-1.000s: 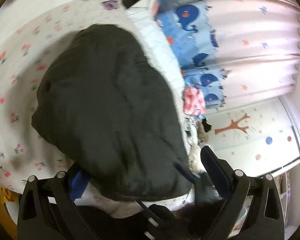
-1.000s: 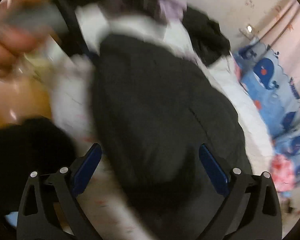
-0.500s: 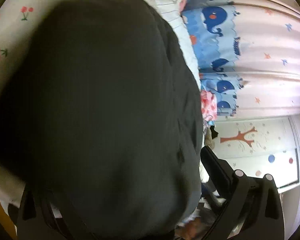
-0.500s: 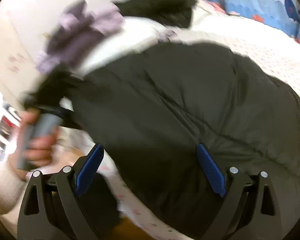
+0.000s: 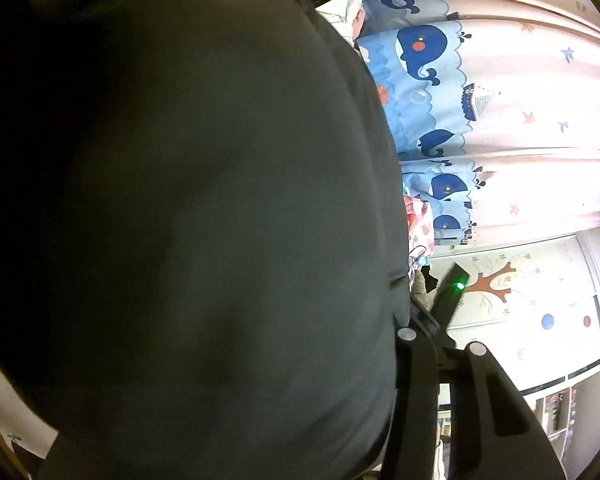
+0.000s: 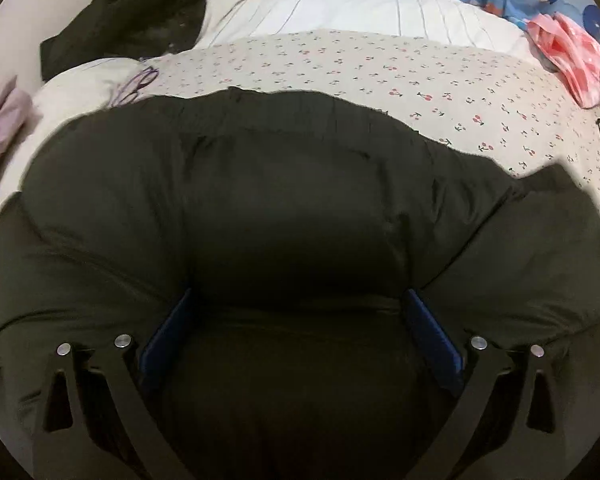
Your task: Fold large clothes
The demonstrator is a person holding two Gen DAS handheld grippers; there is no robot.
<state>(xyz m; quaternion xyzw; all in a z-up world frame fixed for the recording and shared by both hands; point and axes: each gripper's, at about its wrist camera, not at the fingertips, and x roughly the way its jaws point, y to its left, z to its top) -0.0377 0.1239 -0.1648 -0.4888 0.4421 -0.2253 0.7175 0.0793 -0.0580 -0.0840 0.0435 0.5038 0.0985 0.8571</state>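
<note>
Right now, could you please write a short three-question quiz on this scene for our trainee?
1. True or false: the dark padded jacket lies on the cherry-print sheet.
2. What sits between the fingers of the right hand-held gripper? A the jacket; B a book; C nothing.
3. Fill in: the curtain in the left wrist view is printed with blue ____.
Key: 1 true; 2 A; 3 whales.
</note>
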